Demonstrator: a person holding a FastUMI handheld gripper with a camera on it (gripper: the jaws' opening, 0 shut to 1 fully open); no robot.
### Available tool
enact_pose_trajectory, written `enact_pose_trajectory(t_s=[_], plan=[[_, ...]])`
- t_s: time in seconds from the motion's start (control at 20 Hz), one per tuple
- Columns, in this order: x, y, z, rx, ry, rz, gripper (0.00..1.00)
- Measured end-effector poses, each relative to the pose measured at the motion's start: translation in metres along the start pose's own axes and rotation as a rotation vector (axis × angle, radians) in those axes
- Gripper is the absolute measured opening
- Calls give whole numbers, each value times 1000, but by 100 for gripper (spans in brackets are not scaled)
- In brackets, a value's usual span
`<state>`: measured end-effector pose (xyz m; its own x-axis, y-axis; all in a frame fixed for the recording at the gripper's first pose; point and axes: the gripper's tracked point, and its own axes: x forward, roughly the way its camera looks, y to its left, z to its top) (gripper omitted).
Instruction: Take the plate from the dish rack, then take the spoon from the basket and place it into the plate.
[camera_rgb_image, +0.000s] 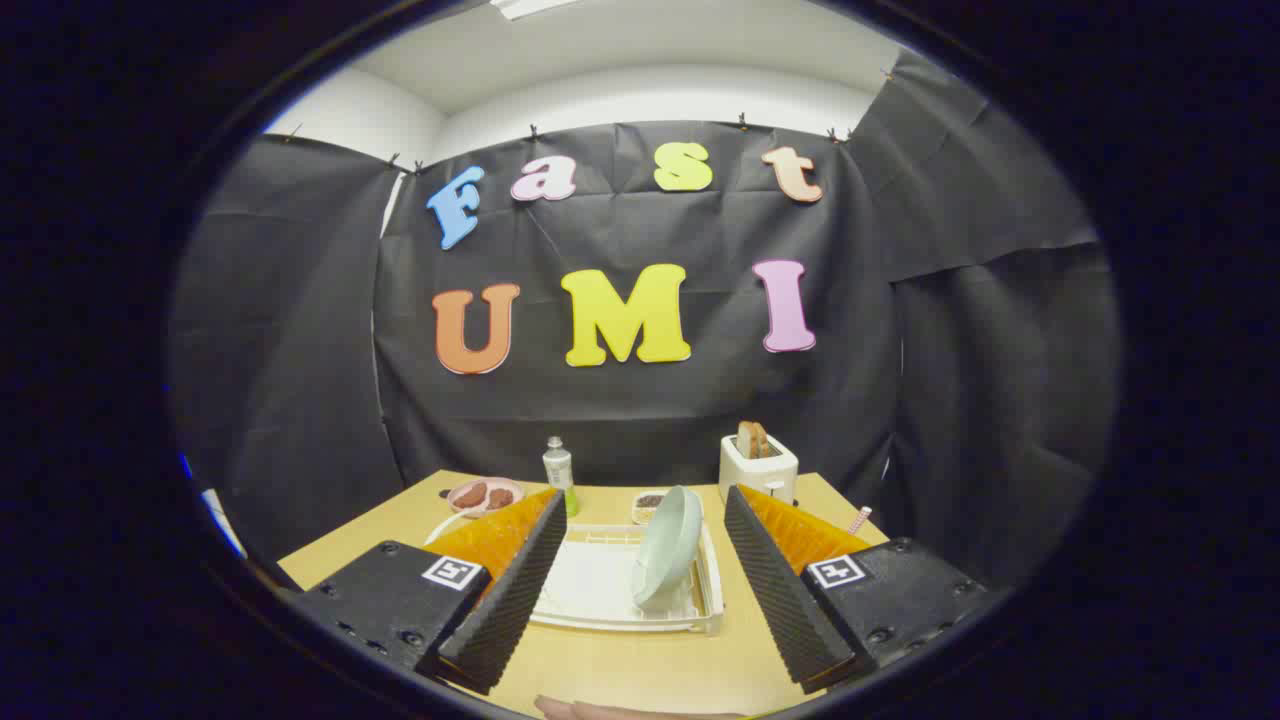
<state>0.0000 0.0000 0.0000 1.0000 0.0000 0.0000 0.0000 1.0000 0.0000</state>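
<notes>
Reaching for the plate (668, 545) standing on edge in the dish rack (600, 590), we keep the gripper (637, 600) fingers spread, straddle its upper rim, then pinch.

Glossy smooth plate (668, 545) in white plastic rack (600, 590); matt wooden table (640, 665); ribbed fingers (770, 585) spread apart

Light wooden table (620, 670), carrying a white dish rack (600, 590) at centre. Behind the rack, standing along the far edge: a pink plate (484, 494), a bottle (558, 466), a small tray (648, 503) and a white toaster (758, 468).
</notes>
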Motion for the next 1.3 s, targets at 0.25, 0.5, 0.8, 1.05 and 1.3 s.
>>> enact_pose_trajectory(t_s=[0.25, 0.5, 0.8, 1.05, 1.3], plan=[[4, 3, -3, 2, 5, 4, 100], [6, 10, -8, -11, 1, 16, 100], [23, 10, -9, -27, 17, 11, 100], [81, 5, -10, -54, 102, -10, 100], [155, -5, -23, -99, 284, -34, 100]])
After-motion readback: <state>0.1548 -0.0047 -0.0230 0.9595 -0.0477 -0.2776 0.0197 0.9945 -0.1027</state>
